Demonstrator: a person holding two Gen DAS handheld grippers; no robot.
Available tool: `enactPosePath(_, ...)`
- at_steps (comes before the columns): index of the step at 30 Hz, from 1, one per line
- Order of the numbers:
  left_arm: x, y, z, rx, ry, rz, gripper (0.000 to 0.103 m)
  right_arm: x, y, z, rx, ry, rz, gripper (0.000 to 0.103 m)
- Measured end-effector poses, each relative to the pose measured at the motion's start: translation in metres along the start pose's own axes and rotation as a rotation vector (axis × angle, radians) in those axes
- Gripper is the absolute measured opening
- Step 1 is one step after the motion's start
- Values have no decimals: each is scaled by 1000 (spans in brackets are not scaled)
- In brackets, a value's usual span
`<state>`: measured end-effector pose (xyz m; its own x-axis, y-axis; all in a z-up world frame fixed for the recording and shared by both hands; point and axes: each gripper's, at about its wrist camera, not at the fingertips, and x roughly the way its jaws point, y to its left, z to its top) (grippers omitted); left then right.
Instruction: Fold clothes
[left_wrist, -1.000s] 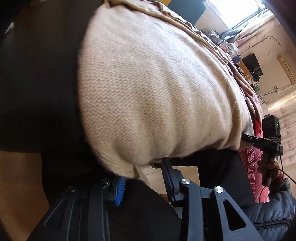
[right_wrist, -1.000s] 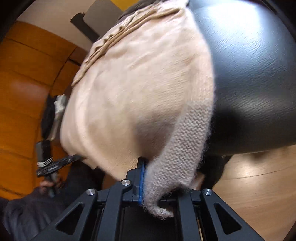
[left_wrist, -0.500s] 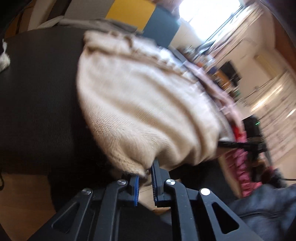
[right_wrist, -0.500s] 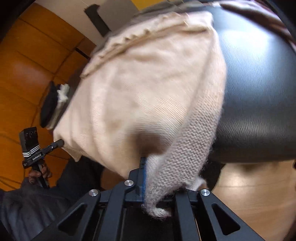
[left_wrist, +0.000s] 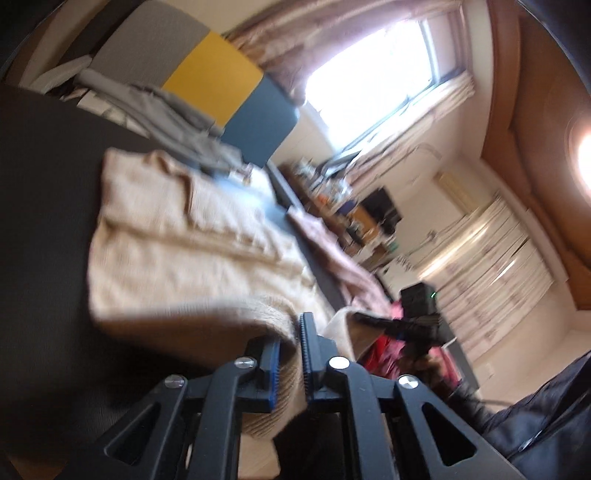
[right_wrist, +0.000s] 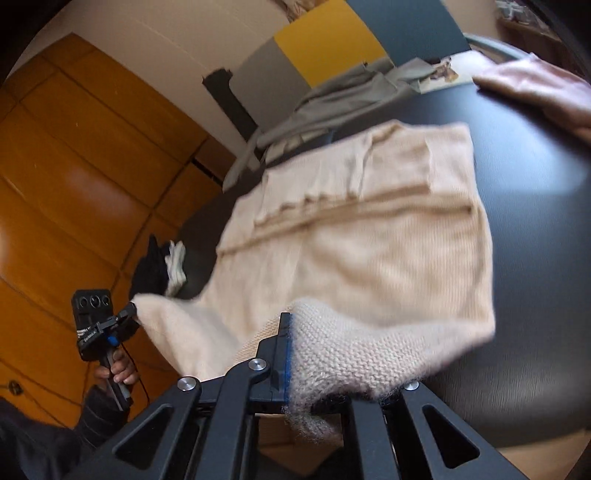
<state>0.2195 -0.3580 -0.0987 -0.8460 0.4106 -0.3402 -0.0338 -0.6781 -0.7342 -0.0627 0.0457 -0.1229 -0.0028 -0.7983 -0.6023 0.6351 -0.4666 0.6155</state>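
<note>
Jaws of both grippers clamped on fuzzy ribbed hem of cream knit sweater (right_wrist: 388, 236); black table (right_wrist: 535, 258).

L gripper (left_wrist: 293, 354): jaws nearly closed, clamped on edge of the knit (left_wrist: 192, 258), blue pads either side. R gripper (right_wrist: 314, 354): jaws pinched on the knit's fuzzy hem, which hides its right finger. In right wrist view, L hand (right_wrist: 118, 369) wraps the L gripper's handle, dark sleeve (right_wrist: 99, 410) below. Both grippers point fwd, roughly level w/ each other.
</note>
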Motion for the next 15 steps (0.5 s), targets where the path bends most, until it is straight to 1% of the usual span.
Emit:
enactPosePath(4,12,8,37,-7,-49,-15,3,8,-12,42,11,-22,-14,5)
enactPosePath(5,18,13,44,-15,-45,0,3,11,-15,52,13,-24,-20,5)
enactPosePath(7,31,27,55,-51,-18,42,3,24,-24,65,25,4,-53,5)
enactPosePath(9,39,41,59,-83,9,90,3,36,-35,68,31,40,-82,5)
enactPosePath(10,42,48,61,-86,19,122,3,41,-42,69,39,55,-91,5)
enactPosePath(12,49,59,64,-92,42,159,3,51,-56,69,69,73,-104,5)
enactPosePath(13,52,63,66,-93,47,170,2,54,-61,70,80,73,-103,5)
enactPosePath(15,58,65,68,-90,54,170,2,59,-64,70,87,72,-101,5)
